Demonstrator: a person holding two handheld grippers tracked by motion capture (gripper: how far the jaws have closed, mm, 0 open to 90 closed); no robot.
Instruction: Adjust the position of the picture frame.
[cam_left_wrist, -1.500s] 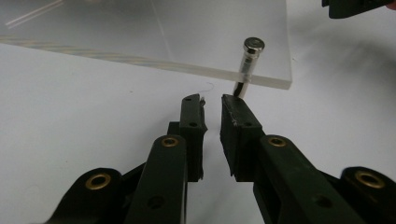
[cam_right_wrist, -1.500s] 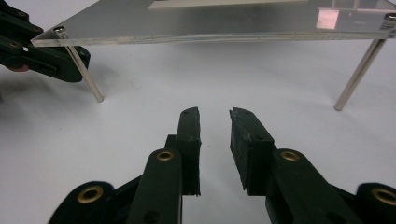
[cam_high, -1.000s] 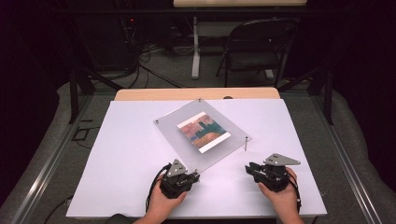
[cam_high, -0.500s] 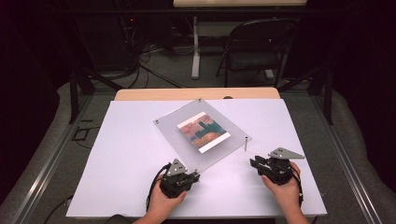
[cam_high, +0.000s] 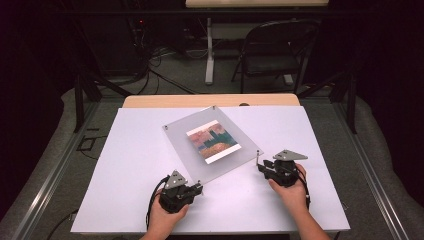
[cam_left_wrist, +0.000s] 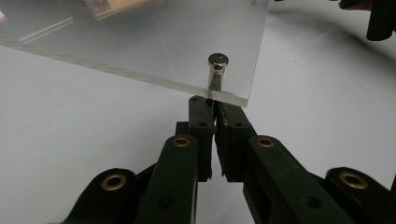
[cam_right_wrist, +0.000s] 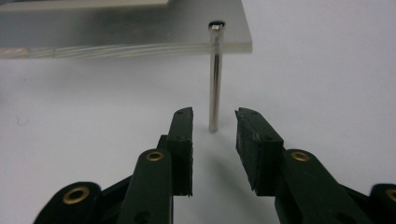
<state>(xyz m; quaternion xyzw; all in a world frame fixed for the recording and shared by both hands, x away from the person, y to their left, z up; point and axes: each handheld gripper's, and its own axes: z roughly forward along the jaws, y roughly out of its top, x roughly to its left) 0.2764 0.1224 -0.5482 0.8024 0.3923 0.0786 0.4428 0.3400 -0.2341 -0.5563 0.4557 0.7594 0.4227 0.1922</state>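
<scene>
1. The clear acrylic panel (cam_high: 210, 145) with a picture sandwiched in it sits mid-bench (cam_high: 125, 150), raised on thin metal standoff legs at its corners.
2. The near corner leg (cam_left_wrist: 215, 77) is pinched by the left gripper (cam_left_wrist: 214, 109), fingers pressed together just under the panel edge.
3. The right gripper (cam_right_wrist: 214, 123) is lined up on the right corner leg (cam_right_wrist: 214, 79), fingers spread either side, not touching.
4. Probably best if that leg is centred between the pads and gripped low, so the panel isn't tilted or dragged.
</scene>
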